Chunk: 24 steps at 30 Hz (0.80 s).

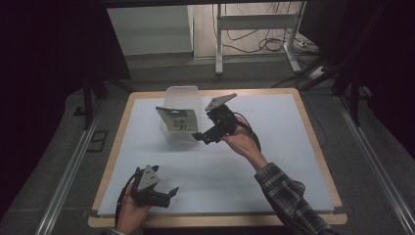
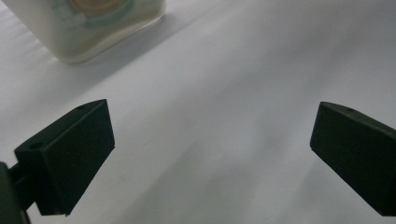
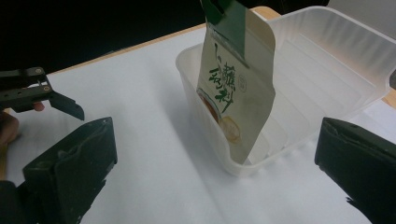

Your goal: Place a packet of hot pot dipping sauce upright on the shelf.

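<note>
A: Along the near edge of the tabletop (image 1: pixel 293 161) we see bare white surface between the left gripper (image 1: pixel 164 192) and the right forearm (image 1: pixel 288 196); a gripper could pass there.

B: Toward the far edge, we note the plastic tub (image 1: pixel 182 98) standing on the table, with the pouch (image 1: pixel 178 120) upright against its near wall.

A: The right gripper (image 1: pixel 208 134), jaws spread, sits just beside the tub's near right corner and narrows that side.

B: We find the far left and far right corners unoccupied.
</note>
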Tool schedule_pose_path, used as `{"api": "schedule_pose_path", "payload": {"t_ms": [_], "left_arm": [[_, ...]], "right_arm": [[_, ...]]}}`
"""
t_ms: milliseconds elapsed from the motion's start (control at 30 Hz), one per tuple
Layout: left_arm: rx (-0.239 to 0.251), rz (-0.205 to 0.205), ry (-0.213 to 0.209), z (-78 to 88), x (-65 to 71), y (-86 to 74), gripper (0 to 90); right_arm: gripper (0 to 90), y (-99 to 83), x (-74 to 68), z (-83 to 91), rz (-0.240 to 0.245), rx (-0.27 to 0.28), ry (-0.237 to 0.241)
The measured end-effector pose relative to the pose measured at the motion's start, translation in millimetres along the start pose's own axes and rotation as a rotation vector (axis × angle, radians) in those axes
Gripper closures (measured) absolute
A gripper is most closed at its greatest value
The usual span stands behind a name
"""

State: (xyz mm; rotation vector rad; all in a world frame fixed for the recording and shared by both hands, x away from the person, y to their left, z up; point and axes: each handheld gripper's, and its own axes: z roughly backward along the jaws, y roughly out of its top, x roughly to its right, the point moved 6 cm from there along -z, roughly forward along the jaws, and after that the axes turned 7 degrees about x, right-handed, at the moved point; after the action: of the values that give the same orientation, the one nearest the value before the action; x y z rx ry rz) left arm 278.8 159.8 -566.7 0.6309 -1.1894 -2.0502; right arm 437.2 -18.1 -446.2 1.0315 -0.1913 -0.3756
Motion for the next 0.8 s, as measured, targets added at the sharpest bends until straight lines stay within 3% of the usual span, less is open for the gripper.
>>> {"api": "schedule_pose_path", "payload": {"t_ms": [800], "left_arm": [[0.002,0.002,-0.001,-0.7,0.0,0.6,0.0]], "right_arm": [[0.0,-28.2,-9.7,34.4,-0.006,0.021,-0.041]]}}
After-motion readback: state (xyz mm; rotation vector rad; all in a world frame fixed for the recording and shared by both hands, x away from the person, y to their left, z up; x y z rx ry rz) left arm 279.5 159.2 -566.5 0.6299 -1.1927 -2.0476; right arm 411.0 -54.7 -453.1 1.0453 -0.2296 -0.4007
